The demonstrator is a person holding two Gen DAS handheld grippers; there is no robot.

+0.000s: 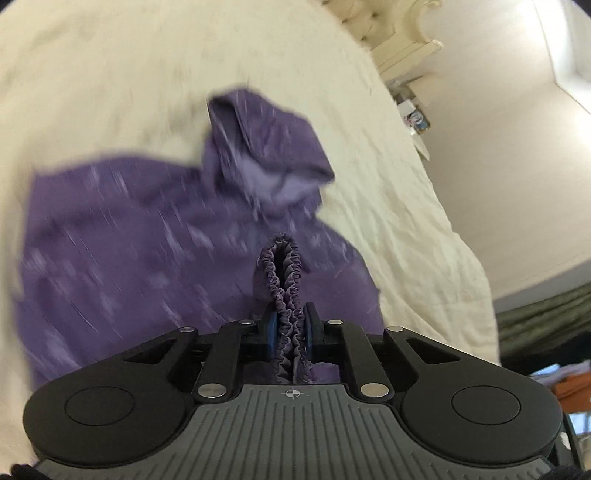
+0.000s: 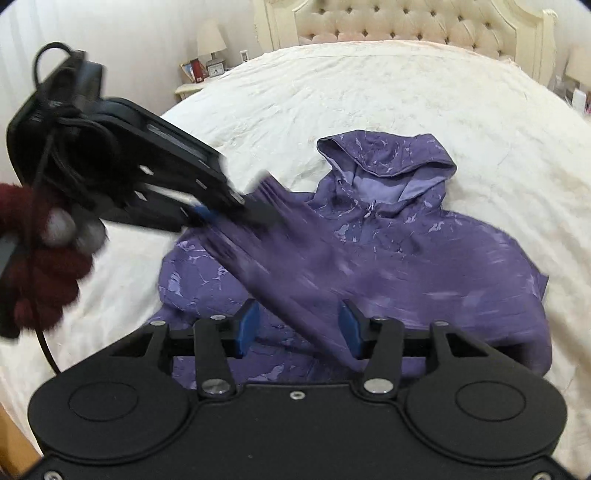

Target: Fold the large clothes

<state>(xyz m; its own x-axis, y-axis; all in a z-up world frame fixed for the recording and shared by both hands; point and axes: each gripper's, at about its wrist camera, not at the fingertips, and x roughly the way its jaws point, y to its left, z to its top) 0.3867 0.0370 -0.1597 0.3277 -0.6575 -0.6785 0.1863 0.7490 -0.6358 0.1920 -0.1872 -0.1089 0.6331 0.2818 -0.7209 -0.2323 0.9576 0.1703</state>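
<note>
Here on the cream quilted bedspread (image 2: 369,92), a purple marbled hooded jacket (image 2: 424,258) lies face up, its hood (image 2: 388,158) toward the tufted cream headboard (image 2: 406,22) and its hem nearest me. My left gripper (image 1: 290,328) has its blue pads pressed tight on the gathered elastic cuff (image 1: 280,266) of one sleeve; my right gripper (image 2: 297,325) stands about half open, its pads touching nothing I can make out, though the sleeve (image 2: 295,266) runs through the gap between them. No earlier view is to hand, so I say nothing of how the jaws came to that. The sleeve is drawn taut in a slanting line from the left tongs, up and to the left in the right wrist view, down across the jacket's chest toward my right tongs. That slant is the long axis the fold turns on, I judge: the left hand (image 2: 40,258), in a dark red fuzzy glove, is the nearer and has the cuff. The bedspread lies bare on both sides of the jacket, the bed's edge well clear of it.
</note>
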